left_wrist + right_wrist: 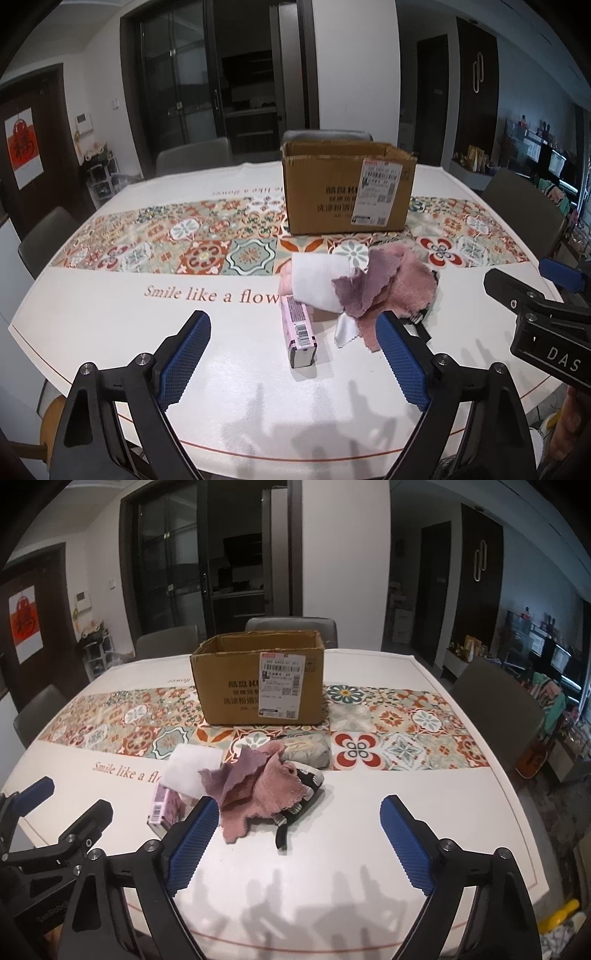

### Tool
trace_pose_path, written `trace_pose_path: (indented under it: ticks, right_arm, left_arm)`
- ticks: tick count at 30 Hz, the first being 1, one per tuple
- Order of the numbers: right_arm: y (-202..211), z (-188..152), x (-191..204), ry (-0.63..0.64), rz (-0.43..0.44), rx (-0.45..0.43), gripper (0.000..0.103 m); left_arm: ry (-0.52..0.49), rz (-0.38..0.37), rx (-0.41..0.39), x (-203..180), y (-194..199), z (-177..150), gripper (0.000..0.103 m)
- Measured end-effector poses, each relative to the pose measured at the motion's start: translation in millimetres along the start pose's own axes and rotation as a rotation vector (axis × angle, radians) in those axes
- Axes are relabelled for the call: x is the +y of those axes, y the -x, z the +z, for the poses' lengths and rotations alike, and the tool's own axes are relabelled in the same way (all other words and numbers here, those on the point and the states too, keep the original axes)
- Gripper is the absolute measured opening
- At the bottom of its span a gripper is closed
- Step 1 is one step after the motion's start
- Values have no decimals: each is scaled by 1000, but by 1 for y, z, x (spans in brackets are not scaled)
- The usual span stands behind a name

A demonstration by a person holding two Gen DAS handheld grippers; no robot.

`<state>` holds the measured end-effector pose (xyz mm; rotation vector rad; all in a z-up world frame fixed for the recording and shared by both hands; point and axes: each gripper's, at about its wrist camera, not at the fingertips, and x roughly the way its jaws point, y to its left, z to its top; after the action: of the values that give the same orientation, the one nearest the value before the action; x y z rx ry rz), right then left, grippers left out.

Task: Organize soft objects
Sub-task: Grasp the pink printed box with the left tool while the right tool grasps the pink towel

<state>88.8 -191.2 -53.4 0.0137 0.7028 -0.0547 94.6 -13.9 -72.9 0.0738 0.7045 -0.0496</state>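
Observation:
A heap of soft things lies mid-table: a pink cloth (402, 288) (266, 786), a mauve cloth (365, 288) (232, 771), a white folded cloth (317, 284) (192, 768), a pink tissue packet (299, 328) (164, 805), a black-and-white item (303, 794) and a grey floral pouch (306, 751). Behind them stands an open cardboard box (347, 192) (258, 679). My left gripper (293, 319) hovers open just short of the packet. My right gripper (300, 802) is open before the pink cloth. Neither gripper's pads touch anything.
The table (110, 332) has a white cover with a patterned tile band and a red border line near its front edge. Grey chairs (495, 698) stand around it. Shelves and clutter fill the room's right side.

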Motion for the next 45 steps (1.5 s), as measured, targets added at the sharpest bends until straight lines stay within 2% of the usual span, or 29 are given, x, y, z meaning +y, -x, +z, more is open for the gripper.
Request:
trace_pose_path:
  ticks: [5, 10, 20, 24, 31, 36, 41, 45]
  right_arm:
    - [-29, 0, 4, 25, 14, 17, 82]
    - [-61, -6, 8, 23, 46, 69, 73]
    - [-108, -22, 13, 13, 75, 144, 60]
    - [-123, -26, 17, 21, 85, 168, 55]
    - [-142, -32, 16, -4, 105, 209, 46]
    - [-146, -31, 22, -8, 143, 219, 35]
    - [-141, -28, 37, 55, 157, 193, 34]
    - [-147, -31, 30, 13, 170, 222, 34]
  left_arm:
    - [11, -2, 49, 1, -27, -4, 85]
    - [24, -15, 87, 2, -49, -10, 83]
    - [4, -10, 125, 0, -85, -20, 83]
    - [-3, -11, 146, 0, -97, -23, 80]
    - [-10, -20, 163, -2, -108, -25, 79]
    - [-4, -15, 174, 1, -111, -26, 78]
    - [-1, -12, 177, 2, -115, -25, 78]
    - [-7, -20, 181, -1, -118, -27, 76]
